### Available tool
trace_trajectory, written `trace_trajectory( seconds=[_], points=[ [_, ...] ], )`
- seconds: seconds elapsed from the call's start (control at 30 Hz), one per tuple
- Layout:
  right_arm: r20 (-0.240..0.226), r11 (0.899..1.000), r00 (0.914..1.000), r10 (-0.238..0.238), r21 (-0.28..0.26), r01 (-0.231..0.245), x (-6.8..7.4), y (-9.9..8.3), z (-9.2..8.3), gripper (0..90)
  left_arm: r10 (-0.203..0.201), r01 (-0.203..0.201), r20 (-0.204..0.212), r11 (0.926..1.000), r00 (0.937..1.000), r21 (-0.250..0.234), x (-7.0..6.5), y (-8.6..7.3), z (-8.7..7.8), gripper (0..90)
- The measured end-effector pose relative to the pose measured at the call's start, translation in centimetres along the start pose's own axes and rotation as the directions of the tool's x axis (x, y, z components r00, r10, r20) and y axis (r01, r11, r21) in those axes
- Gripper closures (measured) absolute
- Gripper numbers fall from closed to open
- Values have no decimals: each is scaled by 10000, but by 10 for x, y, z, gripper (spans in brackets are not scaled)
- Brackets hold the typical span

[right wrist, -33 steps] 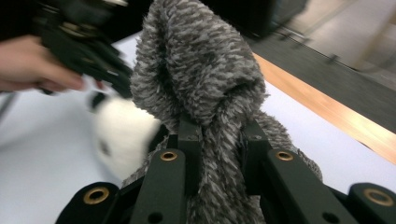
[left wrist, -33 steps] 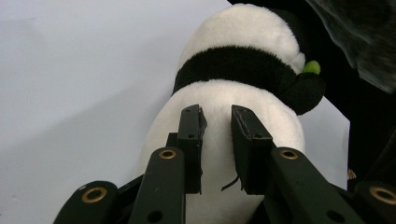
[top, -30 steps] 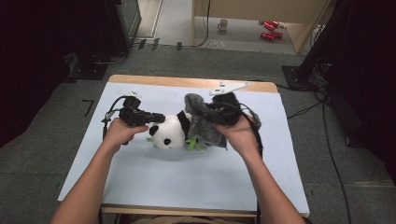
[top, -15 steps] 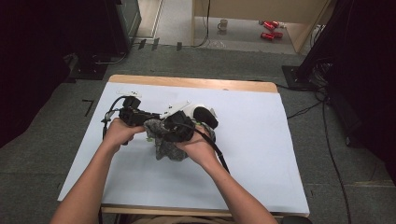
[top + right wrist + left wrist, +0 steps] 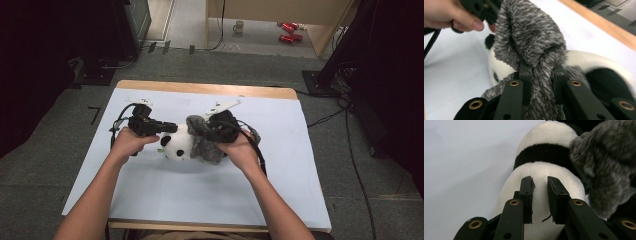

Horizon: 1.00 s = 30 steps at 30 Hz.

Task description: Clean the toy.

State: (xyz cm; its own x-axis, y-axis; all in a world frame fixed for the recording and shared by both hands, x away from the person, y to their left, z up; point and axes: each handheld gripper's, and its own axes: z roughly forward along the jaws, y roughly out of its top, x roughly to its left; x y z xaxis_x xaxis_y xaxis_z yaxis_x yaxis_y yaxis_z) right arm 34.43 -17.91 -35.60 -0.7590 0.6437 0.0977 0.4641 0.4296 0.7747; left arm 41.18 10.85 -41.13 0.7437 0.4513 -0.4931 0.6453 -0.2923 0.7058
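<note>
A black-and-white panda plush (image 5: 175, 146) lies on the pale mat (image 5: 150, 200). My left gripper (image 5: 167, 128) reaches in from the left, and its jaws pinch the panda's white fur (image 5: 536, 135); the gripper's jaw tips (image 5: 539, 187) stand close together on it. A grey furry cloth (image 5: 204, 145) drapes over the panda's right side. My right gripper (image 5: 209, 131) is shut on a fold of that cloth (image 5: 529, 37), with its jaw tips (image 5: 540, 72) sunk in the pile. Behind the cloth lie the panda (image 5: 586, 62) and the person's left hand (image 5: 449, 15).
The table's wooden far edge (image 5: 200, 89) borders the mat. Cables trail from both grippers across the mat. On the floor beyond stand a mug (image 5: 240, 25) and red cans (image 5: 287, 31). Dark equipment flanks the table on both sides.
My right gripper swung the grey cloth left over the panda, then came back right and lower, leaving it draped on the panda's right side. The left hand stayed put.
</note>
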Motion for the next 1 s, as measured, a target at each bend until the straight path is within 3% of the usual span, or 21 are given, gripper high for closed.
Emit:
trace_trajectory(
  seconds=[0.23,0.5,0.7,0.87,1.0],
  points=[
    [703,9967,9952,679,-489,-645,-31,-11,-35,769,-75,75,-2,10000,10000,0,1,0,0,754],
    [1186,9901,9839,1338,-592,-1275,-56,-32,-53,769,-61,61,-16,10000,10000,-21,1,0,0,747],
    [1110,9880,9823,1506,-500,-1459,-59,-41,-52,770,269,-273,-192,9995,9995,-188,-2,1,-2,703],
    [1150,9918,9853,1267,-341,-1236,-57,-38,-51,770,519,-534,-342,9977,9981,-428,-6,4,-10,577],
    [1145,9915,9850,1294,-284,-1270,-58,-39,-53,770,1286,-1289,-176,9915,9915,-182,-14,1,-18,471]
  ],
)
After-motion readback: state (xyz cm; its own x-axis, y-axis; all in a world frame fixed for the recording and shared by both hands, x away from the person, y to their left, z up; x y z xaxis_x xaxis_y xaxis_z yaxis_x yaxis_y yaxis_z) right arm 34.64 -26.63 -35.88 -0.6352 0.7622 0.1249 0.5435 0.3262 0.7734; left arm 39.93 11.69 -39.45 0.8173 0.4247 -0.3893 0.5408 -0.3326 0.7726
